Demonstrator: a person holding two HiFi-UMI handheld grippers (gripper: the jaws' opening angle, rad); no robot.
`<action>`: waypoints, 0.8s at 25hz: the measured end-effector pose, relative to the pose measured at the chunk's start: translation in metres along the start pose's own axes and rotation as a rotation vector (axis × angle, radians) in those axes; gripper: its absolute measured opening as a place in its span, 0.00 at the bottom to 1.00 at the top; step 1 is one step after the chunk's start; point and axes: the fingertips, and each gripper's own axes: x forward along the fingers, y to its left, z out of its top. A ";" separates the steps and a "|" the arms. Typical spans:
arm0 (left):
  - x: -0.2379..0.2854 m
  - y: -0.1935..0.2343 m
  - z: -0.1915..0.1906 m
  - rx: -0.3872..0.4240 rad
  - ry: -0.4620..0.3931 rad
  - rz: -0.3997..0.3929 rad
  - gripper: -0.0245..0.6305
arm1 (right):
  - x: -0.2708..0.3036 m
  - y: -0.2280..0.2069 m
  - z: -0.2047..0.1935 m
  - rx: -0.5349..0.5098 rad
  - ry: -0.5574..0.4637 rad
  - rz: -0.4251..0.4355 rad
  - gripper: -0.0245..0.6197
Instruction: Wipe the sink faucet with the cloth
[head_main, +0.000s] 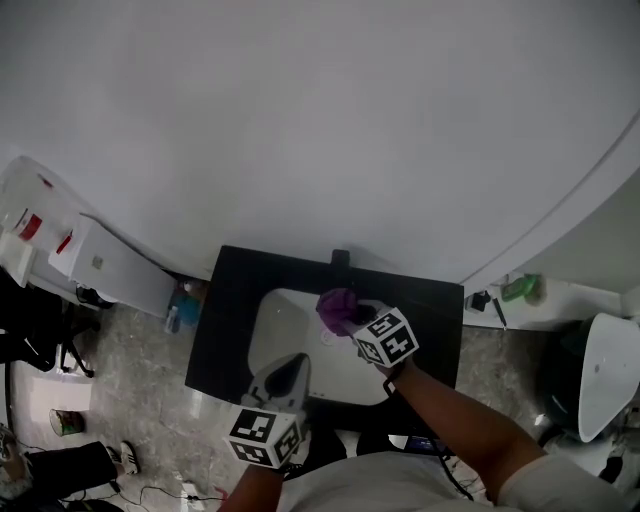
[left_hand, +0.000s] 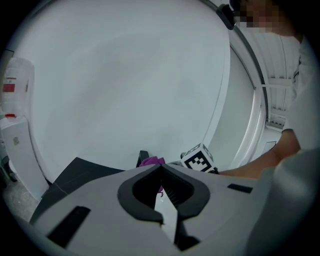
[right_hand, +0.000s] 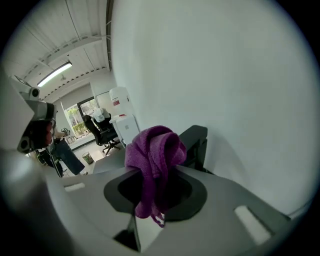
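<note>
A purple cloth hangs bunched over the white sink basin, which is set in a black counter. My right gripper is shut on the cloth, just in front of the black faucet at the counter's back edge. In the right gripper view the cloth spills out of the right gripper, and the faucet stands close behind it. My left gripper hovers over the basin's near edge, shut and empty. Its view shows the left gripper, with the cloth and faucet beyond.
A plain white wall rises right behind the counter. A white cabinet and a blue bottle stand at the left. At the right a ledge holds a green object, with a white rounded object below it.
</note>
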 end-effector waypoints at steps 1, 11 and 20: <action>0.000 0.000 0.000 -0.001 0.001 -0.002 0.05 | -0.008 -0.006 0.008 0.000 -0.028 -0.015 0.16; -0.005 -0.001 -0.002 0.022 0.016 0.017 0.05 | 0.027 -0.116 0.033 -0.048 0.035 -0.195 0.16; -0.013 0.019 -0.014 0.016 0.039 0.075 0.05 | 0.099 -0.144 -0.051 -0.085 0.234 -0.189 0.16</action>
